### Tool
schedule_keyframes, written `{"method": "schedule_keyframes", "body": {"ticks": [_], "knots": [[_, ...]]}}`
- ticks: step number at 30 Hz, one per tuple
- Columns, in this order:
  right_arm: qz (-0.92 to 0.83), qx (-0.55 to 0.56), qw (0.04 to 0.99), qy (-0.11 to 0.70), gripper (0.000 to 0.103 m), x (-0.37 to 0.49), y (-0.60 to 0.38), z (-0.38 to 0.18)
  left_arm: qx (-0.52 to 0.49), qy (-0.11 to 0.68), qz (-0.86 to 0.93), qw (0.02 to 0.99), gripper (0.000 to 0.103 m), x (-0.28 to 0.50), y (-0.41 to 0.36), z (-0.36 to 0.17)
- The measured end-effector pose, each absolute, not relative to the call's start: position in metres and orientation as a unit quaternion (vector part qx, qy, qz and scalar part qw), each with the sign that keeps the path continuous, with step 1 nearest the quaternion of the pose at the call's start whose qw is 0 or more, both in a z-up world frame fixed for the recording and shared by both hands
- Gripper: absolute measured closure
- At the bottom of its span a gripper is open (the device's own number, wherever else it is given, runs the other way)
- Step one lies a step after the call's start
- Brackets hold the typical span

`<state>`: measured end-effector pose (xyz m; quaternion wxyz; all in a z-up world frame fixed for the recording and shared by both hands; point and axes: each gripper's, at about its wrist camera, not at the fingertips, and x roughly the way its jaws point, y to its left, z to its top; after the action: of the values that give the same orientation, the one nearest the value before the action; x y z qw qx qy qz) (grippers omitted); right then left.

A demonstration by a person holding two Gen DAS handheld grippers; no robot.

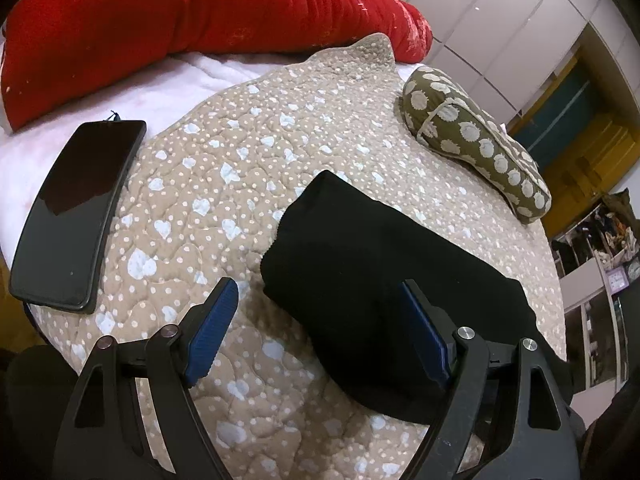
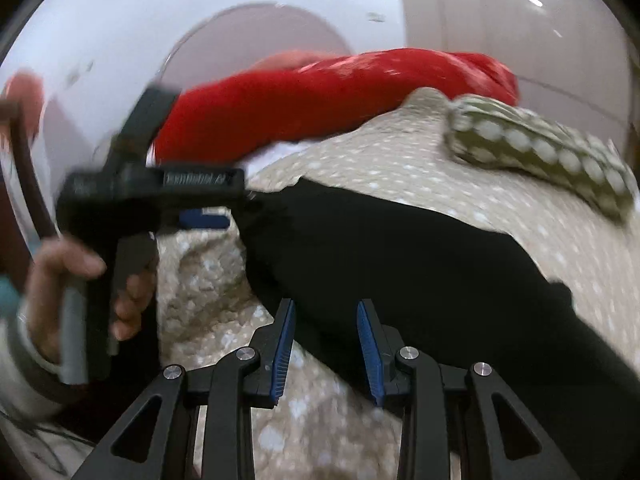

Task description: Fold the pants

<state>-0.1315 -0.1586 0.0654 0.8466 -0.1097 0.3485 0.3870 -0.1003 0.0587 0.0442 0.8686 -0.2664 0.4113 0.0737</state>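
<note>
Both tongs were spread wide with nothing between the pads: my left tongs (image 1: 318,328) hung above the quilt (image 1: 224,152), my right tongs (image 2: 326,344) too. Far ahead of my left tongs lay a red pillow (image 1: 192,12). Folded black pants (image 1: 360,272) sat just ahead, partly behind the right pad. An olive spotted cushion (image 1: 480,136) lay beyond them to the right. A phone (image 1: 76,216) rested off to the left.
</note>
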Motion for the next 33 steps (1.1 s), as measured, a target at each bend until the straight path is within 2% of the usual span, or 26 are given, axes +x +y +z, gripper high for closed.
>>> {"method": "schedule_keyframes", "body": {"ticks": [4, 6, 13, 16, 19, 21, 23, 25, 26, 27, 33], "knots": [[0.377, -0.146, 0.842, 0.358, 0.074, -0.117, -0.136, 0.048, -0.269, 0.42, 0.07, 0.864, 0.021, -0.096, 0.059, 0.039], [0.379, -0.143, 0.844, 0.351, 0.096, -0.115, -0.139, 0.047, -0.268, 0.421, 0.069, 0.864, 0.021, -0.096, 0.058, 0.039], [0.396, -0.063, 0.849, 0.345, 0.098, -0.122, -0.145, 0.078, -0.238, 0.379, 0.092, 0.89, 0.021, -0.109, 0.057, 0.06], [0.392, -0.069, 0.841, 0.366, 0.098, -0.124, -0.133, 0.059, -0.223, 0.382, 0.097, 0.891, 0.021, -0.106, 0.053, 0.061], [0.385, -0.052, 0.834, 0.392, 0.095, -0.121, -0.134, 0.046, -0.22, 0.386, 0.094, 0.891, 0.021, -0.105, 0.049, 0.061], [0.392, -0.025, 0.834, 0.388, 0.086, -0.119, -0.152, 0.061, -0.214, 0.376, 0.093, 0.897, 0.021, -0.107, 0.046, 0.068], [0.365, -0.013, 0.857, 0.363, 0.083, -0.116, -0.176, 0.082, -0.202, 0.366, 0.093, 0.904, 0.021, -0.107, 0.043, 0.076], [0.312, 0.005, 0.888, 0.339, 0.074, -0.103, -0.208, 0.1, -0.192, 0.36, 0.087, 0.909, 0.021, -0.104, 0.038, 0.081], [0.286, 0.01, 0.897, 0.337, 0.063, -0.096, -0.218, 0.102, -0.189, 0.361, 0.084, 0.909, 0.021, -0.101, 0.036, 0.081], [0.25, 0.017, 0.906, 0.341, 0.059, -0.082, -0.23, 0.102, -0.185, 0.364, 0.082, 0.909, 0.021, -0.097, 0.032, 0.08], [0.211, 0.07, 0.877, 0.426, 0.059, -0.011, -0.248, 0.063, -0.143, 0.403, 0.096, 0.899, 0.021, -0.077, 0.017, 0.056]]}}
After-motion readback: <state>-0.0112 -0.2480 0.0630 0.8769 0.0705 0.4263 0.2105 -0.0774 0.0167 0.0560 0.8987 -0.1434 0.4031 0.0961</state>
